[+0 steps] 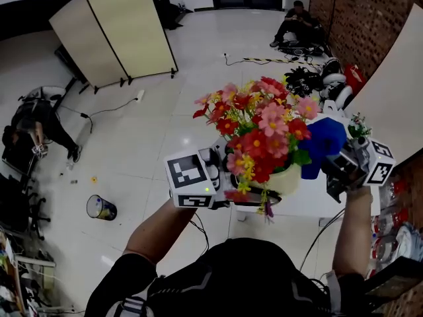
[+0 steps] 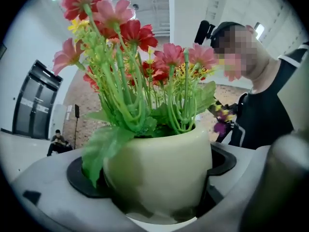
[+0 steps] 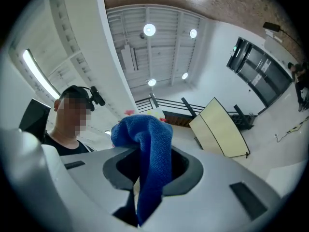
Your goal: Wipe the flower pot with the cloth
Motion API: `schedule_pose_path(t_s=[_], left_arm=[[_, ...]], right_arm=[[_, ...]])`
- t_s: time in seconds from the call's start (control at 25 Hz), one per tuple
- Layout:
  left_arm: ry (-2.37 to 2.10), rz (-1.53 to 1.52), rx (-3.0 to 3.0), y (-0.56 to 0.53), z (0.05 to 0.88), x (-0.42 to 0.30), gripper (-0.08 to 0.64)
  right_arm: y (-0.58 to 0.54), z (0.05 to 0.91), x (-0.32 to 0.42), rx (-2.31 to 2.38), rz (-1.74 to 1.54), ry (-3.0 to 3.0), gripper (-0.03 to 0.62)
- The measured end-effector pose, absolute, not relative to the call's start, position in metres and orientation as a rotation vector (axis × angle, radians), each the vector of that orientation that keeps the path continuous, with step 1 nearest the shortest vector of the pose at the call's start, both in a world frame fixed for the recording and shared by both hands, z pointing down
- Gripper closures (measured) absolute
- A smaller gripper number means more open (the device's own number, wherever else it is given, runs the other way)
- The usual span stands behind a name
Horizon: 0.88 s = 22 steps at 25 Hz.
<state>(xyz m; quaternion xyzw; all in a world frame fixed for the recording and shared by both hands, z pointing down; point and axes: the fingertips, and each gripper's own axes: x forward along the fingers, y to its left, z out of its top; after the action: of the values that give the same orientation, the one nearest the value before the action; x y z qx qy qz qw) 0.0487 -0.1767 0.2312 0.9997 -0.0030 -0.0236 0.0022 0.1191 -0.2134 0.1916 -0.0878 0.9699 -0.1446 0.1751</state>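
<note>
A cream flower pot [image 1: 285, 179] full of red, pink and yellow artificial flowers [image 1: 259, 129] is held up in the air. My left gripper [image 1: 228, 177] is shut on the pot [image 2: 159, 173], its jaws pressed against both sides. The green stems and blooms [image 2: 130, 57] rise above the rim. My right gripper [image 1: 337, 167] is shut on a blue cloth [image 1: 322, 144], which sits just right of the pot and touches the flowers. In the right gripper view the cloth [image 3: 147, 158] bunches above the jaws and hangs down between them.
A white table [image 1: 317, 200] stands below the pot. A folding screen [image 1: 115, 32] is at the far left, a small bin [image 1: 100, 207] lies on the floor, and people sit at the left and far back. A brick wall [image 1: 370, 12] runs along the right.
</note>
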Motion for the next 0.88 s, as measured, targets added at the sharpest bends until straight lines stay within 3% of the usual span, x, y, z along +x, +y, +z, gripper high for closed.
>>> schedule_pose_path(t_s=[0.4,0.88], left_arm=[[0.117,0.006,3.177,-0.152,0.224,0.059,-0.018],[-0.109,0.128,3.161,-0.19,0.25,0.07,-0.018]], right_arm=[[-0.222,0.209,0.078,0.276,-0.703,2.727,0.503],[-0.204,0.214,0.116,-0.225,-0.516,2.738,0.503]])
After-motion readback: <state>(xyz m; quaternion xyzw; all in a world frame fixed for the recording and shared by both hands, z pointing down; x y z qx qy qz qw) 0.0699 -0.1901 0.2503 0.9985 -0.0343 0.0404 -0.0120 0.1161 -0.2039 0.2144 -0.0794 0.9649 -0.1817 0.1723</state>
